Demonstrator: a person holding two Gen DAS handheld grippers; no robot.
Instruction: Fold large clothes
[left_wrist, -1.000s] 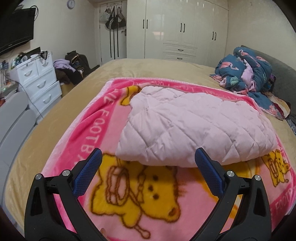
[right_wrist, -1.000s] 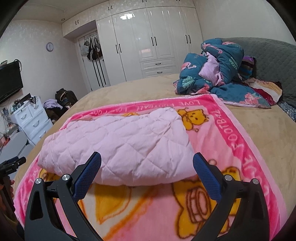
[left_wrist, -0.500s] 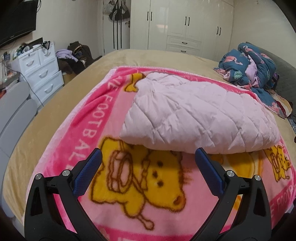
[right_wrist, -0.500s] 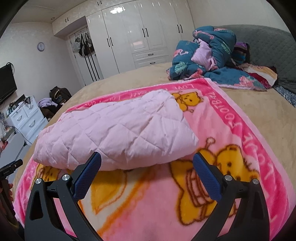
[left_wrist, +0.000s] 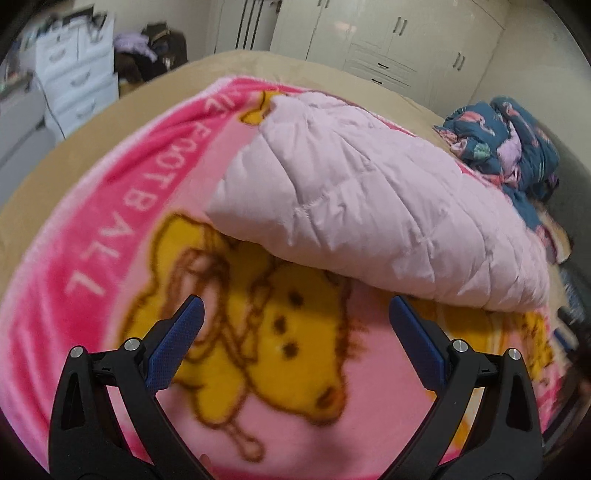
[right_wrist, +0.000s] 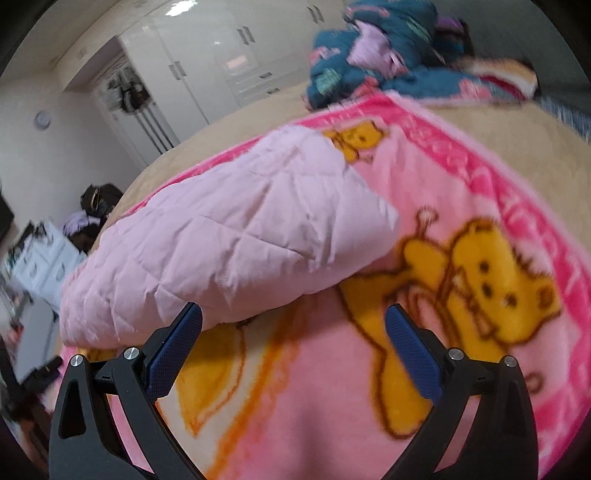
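Change: both grippers have come lower and nearer the blanket since half a second ago, and both views now tilt and blur; the quilt lies as it did.
Left gripper: fingers spread wide, gripping nothing, over the yellow bear print just short of the quilt's near edge.
Right gripper: fingers wide apart and empty; the left fingertip overlaps the quilt's near edge in view, contact cannot be told.
Quilt: pale pink, quilted, folded into a thick pad, lying in the middle of the blanket with its rounded fold toward the grippers.
Blanket: bright pink fleece with yellow bears and white lettering, spread flat on the bed.
Bedding pile: dark blue, patterned, heaped on the bed beyond the quilt's far right corner, apart from it.
Room: white wardrobe past the bed; white drawers to the left.
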